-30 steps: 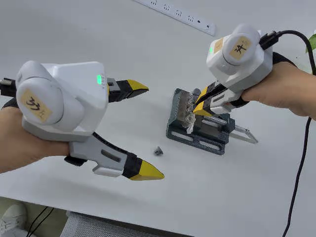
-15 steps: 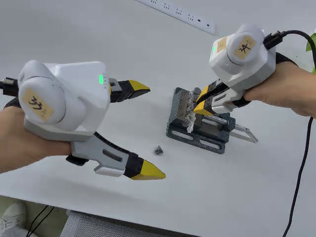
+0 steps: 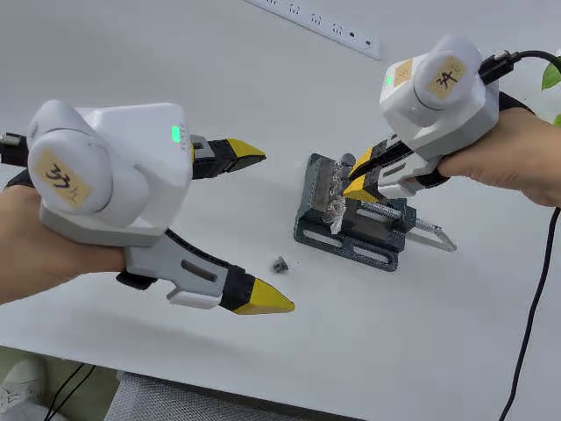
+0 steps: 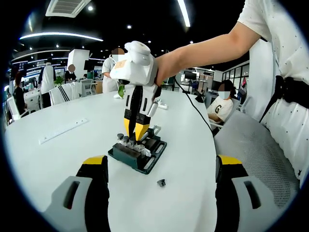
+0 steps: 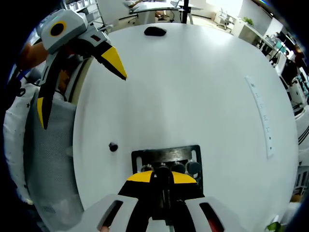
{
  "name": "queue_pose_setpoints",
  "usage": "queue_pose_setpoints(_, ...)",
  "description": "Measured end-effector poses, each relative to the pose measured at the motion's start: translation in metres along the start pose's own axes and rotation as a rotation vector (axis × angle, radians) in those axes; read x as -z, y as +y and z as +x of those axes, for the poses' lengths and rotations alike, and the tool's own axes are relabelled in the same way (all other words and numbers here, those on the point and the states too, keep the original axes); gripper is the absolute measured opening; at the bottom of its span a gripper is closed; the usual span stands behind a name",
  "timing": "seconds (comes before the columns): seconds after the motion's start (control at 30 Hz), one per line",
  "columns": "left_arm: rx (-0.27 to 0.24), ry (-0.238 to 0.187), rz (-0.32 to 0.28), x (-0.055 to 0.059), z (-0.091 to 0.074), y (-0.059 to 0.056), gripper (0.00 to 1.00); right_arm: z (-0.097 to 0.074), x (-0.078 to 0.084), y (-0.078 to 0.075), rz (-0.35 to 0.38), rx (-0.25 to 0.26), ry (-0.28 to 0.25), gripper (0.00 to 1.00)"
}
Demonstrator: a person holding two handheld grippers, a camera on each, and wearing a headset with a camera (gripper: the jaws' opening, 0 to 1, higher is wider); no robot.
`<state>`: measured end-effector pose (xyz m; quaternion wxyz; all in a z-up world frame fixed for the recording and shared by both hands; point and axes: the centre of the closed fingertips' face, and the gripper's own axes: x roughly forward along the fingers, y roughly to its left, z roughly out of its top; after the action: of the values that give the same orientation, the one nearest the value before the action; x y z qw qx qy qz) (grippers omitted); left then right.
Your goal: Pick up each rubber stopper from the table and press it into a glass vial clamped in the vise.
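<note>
**Right gripper at the vise, one stopper loose on the table**

Head view: The left gripper (image 3: 252, 226) hangs over the table (image 3: 412, 351) at the near left. Its jaws are spread wide with nothing between them. A small dark stopper (image 3: 280, 265) lies on the table just past the nearer yellow tip, close to the near-left corner of the vise (image 3: 351, 244). The vise sits on the table and clamps a row of vials (image 3: 334, 209), and the far vial is topped in grey. The right gripper (image 3: 358, 179) points down at the row from the right, with its tips drawn nearly together right at the vials. I cannot tell whether they pinch anything. A power strip (image 3: 316, 24) lies at the far edge.

Left gripper view: The gripper's own two jaws stand far apart at the bottom. The stopper lies on the table ahead of the gap, short of the vise. The right gripper, held by a bare arm (image 4: 203, 50), comes down from above with its yellow tips close together just over the vials.

Right gripper view: The gripper's own tips form a yellow arch directly over the vial row, with a dark round shape in the narrow gap between them. I cannot tell whether that shape is a stopper or a vial mouth. The loose stopper lies left of the vise, apart from it. The left gripper shows at the upper left with its jaws wide open. The power strip lies at the right.
</note>
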<state>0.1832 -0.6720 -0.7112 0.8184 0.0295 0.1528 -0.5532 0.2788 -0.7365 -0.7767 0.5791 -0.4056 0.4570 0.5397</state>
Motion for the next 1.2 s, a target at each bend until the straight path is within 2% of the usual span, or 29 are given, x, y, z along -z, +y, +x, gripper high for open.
queue_pose_setpoints(0.17,0.001,0.002,-0.004,0.002,0.000,0.000,0.91,-0.008,0.001,-0.002,0.000,0.012,-0.016,0.04)
queue_pose_setpoints(0.3,0.003,0.001,-0.005,0.002,0.000,0.000,0.91,-0.008,0.001,-0.006,0.012,0.016,-0.028,0.02)
queue_pose_setpoints(0.43,0.006,0.000,-0.005,0.001,0.001,0.000,0.91,-0.008,-0.002,-0.002,0.022,0.009,-0.042,0.01)
queue_pose_setpoints(1.2,0.003,0.001,-0.013,0.003,0.001,-0.001,0.90,0.002,-0.001,0.000,0.019,-0.012,-0.033,0.00)
